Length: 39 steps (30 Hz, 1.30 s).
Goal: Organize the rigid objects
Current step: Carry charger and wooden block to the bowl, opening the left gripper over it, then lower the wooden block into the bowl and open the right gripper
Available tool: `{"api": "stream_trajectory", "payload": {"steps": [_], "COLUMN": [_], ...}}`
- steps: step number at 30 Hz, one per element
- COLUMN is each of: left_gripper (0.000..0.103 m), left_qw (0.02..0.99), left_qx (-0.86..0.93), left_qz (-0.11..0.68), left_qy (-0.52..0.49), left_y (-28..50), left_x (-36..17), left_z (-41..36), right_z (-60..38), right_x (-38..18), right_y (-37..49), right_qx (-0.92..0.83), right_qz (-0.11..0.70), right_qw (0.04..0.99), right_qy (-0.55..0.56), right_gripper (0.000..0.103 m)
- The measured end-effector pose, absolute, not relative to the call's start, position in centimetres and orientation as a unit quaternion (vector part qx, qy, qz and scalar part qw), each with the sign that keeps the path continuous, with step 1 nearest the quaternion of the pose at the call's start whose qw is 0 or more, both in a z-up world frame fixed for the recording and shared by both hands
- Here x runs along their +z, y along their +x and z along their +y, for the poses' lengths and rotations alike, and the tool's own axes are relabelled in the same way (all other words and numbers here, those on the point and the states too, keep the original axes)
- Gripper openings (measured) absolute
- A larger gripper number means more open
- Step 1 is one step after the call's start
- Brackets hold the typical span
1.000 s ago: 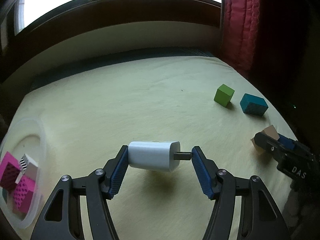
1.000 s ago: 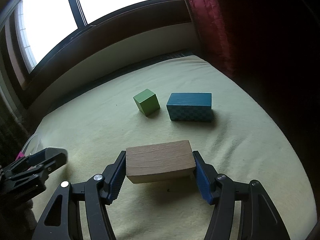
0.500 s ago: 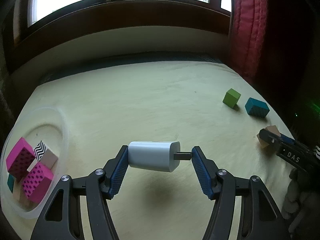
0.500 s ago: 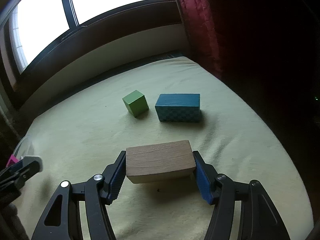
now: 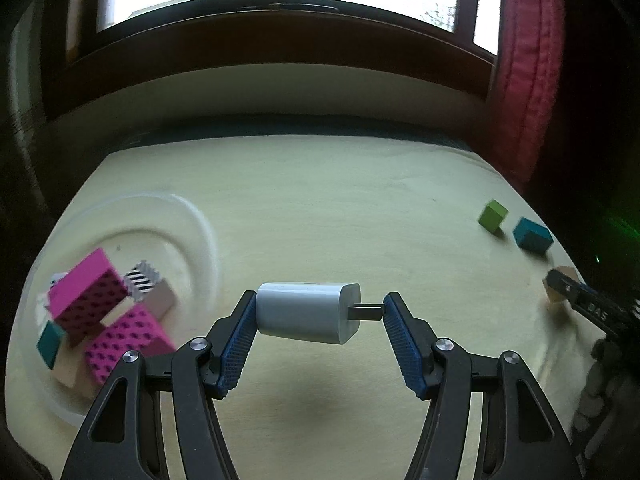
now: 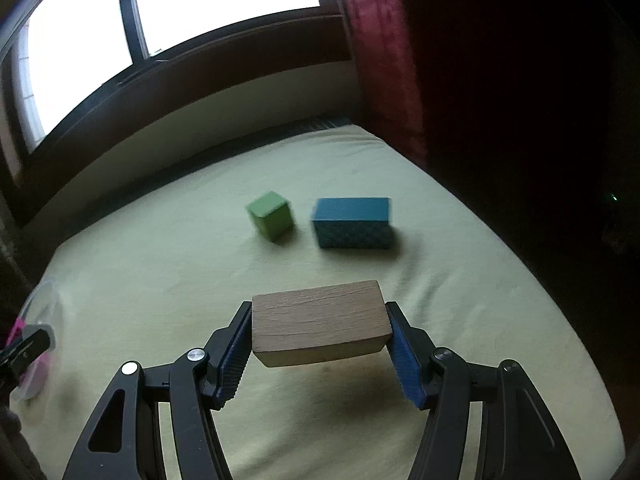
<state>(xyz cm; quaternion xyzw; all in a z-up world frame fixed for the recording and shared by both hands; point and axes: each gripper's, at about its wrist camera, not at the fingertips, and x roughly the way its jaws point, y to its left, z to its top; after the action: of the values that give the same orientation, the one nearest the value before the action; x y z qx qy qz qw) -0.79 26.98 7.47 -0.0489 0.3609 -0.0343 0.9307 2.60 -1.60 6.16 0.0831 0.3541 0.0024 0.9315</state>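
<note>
A white plate (image 5: 200, 236) is sitting on the pale yellow bedspread (image 5: 320, 208), carrying pink dotted blocks (image 5: 86, 296), a striped block (image 5: 141, 285) and a small teal block (image 5: 50, 343). To the plate's right, the left gripper (image 5: 318, 308) is hanging above the bedspread, its jaws pinching a white charger (image 5: 306, 317) end to end, plug against the right pad. Farther right of the plate, the right gripper (image 6: 318, 322) is clamping a wooden block (image 6: 320, 320) across its short ends. Beyond it, well apart from the plate, a green cube (image 6: 271, 215) and a teal block (image 6: 352, 222) are lying just beside each other.
</note>
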Motion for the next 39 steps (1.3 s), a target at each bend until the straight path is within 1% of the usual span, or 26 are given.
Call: {"api": "stream_trajectory", "payload": {"steps": [12, 15, 27, 33, 39], "left_gripper": [0.064, 0.064, 0.064, 0.065, 0.065], "left_qw": [0.935, 0.940, 0.937, 0.941, 0.935], "left_qx": [-0.010, 0.009, 0.061, 0.101, 0.120], "left_qz": [0.337, 0.327, 0.312, 0.281, 0.282], "left_qy": [-0.111, -0.098, -0.144, -0.162, -0.178], "left_y": [-1.6, -1.8, -1.0, -1.9, -2.3], "left_x": [8.7, 9.1, 9.6, 10.3, 9.7], "left_z": [32.9, 33.5, 39.0, 42.1, 43.6], "right_z": [5.5, 6.8, 11.1, 13.5, 16.1], "right_x": [8.7, 8.8, 8.4, 8.1, 8.4], "right_y": [0.3, -0.1, -0.9, -1.2, -1.3], "right_qx": [0.094, 0.110, 0.157, 0.182, 0.210], "right_qz": [0.338, 0.337, 0.348, 0.353, 0.348], "right_qw": [0.936, 0.935, 0.924, 0.918, 0.914], "right_qy": [0.042, 0.033, 0.008, -0.007, -0.018], "right_gripper": [0.066, 0.066, 0.066, 0.066, 0.066]}}
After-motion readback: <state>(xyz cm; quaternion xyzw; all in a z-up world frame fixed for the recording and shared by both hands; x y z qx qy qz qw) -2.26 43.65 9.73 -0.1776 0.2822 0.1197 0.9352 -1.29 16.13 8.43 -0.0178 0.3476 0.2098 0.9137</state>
